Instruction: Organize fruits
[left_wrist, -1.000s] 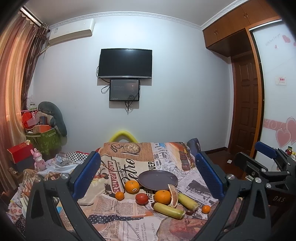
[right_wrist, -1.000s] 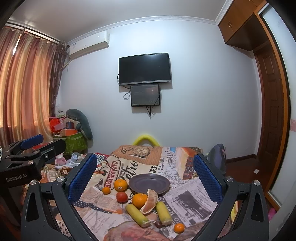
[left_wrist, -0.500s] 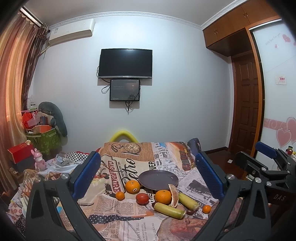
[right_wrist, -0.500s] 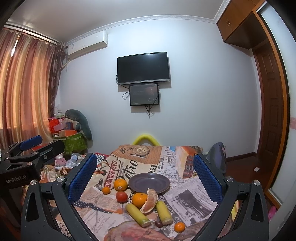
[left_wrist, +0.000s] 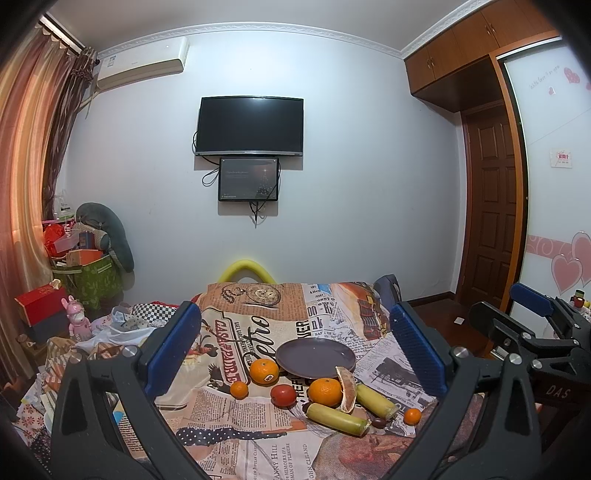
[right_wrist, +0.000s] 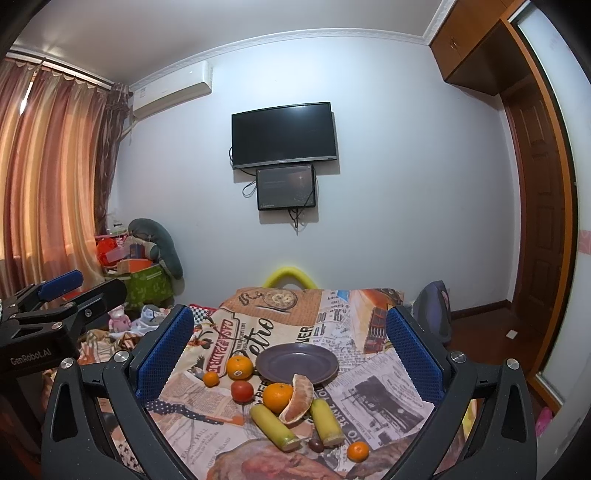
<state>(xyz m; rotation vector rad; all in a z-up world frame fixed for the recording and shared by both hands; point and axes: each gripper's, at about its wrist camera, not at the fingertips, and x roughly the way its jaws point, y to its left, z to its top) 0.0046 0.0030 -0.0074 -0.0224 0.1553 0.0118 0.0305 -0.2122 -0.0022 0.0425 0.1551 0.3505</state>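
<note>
Centrally in both wrist views, a cluster of fruit lies on a surface covered with a newspaper-print cloth (left_wrist: 258, 448), just in front of an empty round dark-purple plate (left_wrist: 316, 355). Two large oranges, one bearing a sticker (left_wrist: 263, 371) and one beside a curved pomelo wedge (left_wrist: 325, 392) (left_wrist: 347, 387), look firm and round; they would likely roll if nudged, so a hold across the widest part seems best. A red tomato-like fruit (left_wrist: 283, 395) is probably softer and bruises easily, calling for a light squeeze. Two yellow-green cut cane-like sticks (left_wrist: 338, 418) (left_wrist: 375, 398) appear stiff and smooth, best taken across the middle of their length. Two small tangerines (left_wrist: 239, 390) (left_wrist: 412, 416) and a small dark fruit (right_wrist: 316, 445) are light, offering little surface to pinch. The left tool (left_wrist: 295, 336) is spread wide and holds nothing; the fruit lies below centre of the frame, between and beyond its blue-padded fingers (left_wrist: 171, 347), not touching them. The right tool (right_wrist: 290, 339) is likewise spread wide and empty, the fruit sitting lower centre between its fingers (right_wrist: 413, 354), clear of them. No fruit is yet on the plate.
</note>
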